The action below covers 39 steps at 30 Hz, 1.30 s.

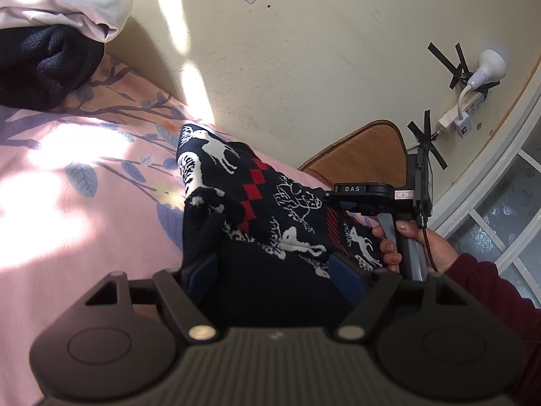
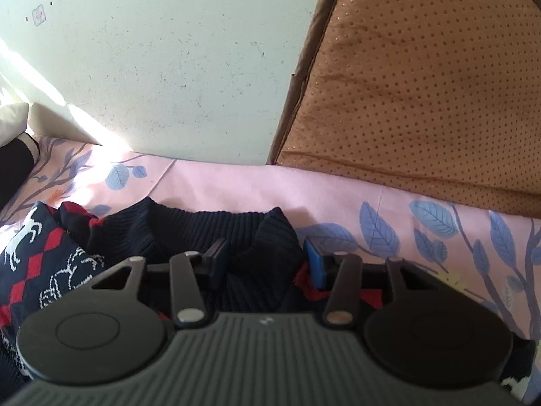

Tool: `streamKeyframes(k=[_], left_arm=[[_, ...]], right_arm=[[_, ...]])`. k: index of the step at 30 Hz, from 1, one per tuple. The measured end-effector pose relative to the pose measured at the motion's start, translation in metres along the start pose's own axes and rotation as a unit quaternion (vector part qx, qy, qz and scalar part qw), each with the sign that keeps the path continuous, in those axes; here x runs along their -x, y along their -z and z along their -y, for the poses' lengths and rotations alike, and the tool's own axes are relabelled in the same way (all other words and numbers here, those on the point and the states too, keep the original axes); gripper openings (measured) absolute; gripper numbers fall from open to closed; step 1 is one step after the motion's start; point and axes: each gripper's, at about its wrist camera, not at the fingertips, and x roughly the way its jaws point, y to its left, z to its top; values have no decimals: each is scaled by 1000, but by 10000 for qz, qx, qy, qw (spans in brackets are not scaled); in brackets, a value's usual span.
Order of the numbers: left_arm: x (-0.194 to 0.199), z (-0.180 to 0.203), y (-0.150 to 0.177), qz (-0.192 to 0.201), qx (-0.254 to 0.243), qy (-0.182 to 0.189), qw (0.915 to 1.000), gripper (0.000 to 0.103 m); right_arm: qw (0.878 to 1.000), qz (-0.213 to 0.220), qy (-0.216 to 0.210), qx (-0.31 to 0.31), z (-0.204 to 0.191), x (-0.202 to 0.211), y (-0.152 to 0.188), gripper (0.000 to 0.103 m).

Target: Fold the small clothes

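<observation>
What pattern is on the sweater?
The sweater is dark navy with white deer and red diamonds; the left wrist view shows it best.

The sweater (image 1: 270, 203) under my fingers (image 1: 203, 272) is ribbed, matt knit wool. Beneath it lies a smooth cotton bedsheet (image 1: 67, 176); behind it, a dimpled brown cushion (image 2: 422, 84).

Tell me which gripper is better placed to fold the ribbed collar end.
Probably the right gripper: its blue pads already straddle the ribbed collar of the dark navy reindeer sweater. The left gripper sits over another part.

Sunlit cream wall (image 1: 304, 67), pink leaf-print bedsheet (image 1: 67, 176), brown cushion (image 2: 422, 84)
</observation>
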Motion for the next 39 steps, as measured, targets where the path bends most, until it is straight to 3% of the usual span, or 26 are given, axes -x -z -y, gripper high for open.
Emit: streamKeyframes(k=[1,2,4,10,14,16,18,21,23,25,27,29,31,33,37,38,39], left_arm=[[0,0,0,0,3,5,10000,75],[0,0,0,1,9,8,10000,75],[0,-1,0,3,23,16,10000,75],[3,-5,-2,30,118,76,9999,74],[23,-8,-5,382,128,86,9991,74],[42,-9,-8,702,194,313,9969,75],[59,-12,-9,914,332,524,9939,77],[74,-15,-8,990,429,500,9929,79],[76,-17,-7,889,503,429,9938,79],[76,-18,-4,752,548,408,9948,79],[78,-17,0,725,505,350,9955,79],[80,-18,4,706,496,295,9958,79],[81,-22,5,638,566,258,9960,79],[84,-27,3,615,589,181,9962,82],[77,-32,-6,497,619,-5,9968,88],[70,-32,-7,402,576,-55,9975,85],[63,-30,-7,310,513,-123,9981,75]], right_arm=[[10000,-5,-14,-50,0,0,-2,29],[10000,-10,-36,-56,2,0,-3,18],[9999,135,-41,-1,4,9,-8,17],[9912,1123,-607,347,-8,119,14,17],[9817,1372,-990,869,-35,194,78,17],[9799,1322,-1137,970,-43,220,121,17],[9801,1223,-1230,966,-51,233,164,17],[9827,877,-1375,879,-56,233,222,20],[9809,767,-1556,882,-58,233,243,32],[9752,893,-1951,549,-51,238,236,40],[9601,1228,-2510,54,-42,244,212,47],[9538,1564,-2551,-281,-41,241,188,63],[9530,1687,-2475,-455,-47,226,167,64],[9546,1579,-2448,-631,-53,206,157,65],[9443,1214,-2946,-826,-79,176,167,65],[9437,930,-3061,-838,-89,166,171,63],[9454,508,-3105,-848,-100,153,178,64]])
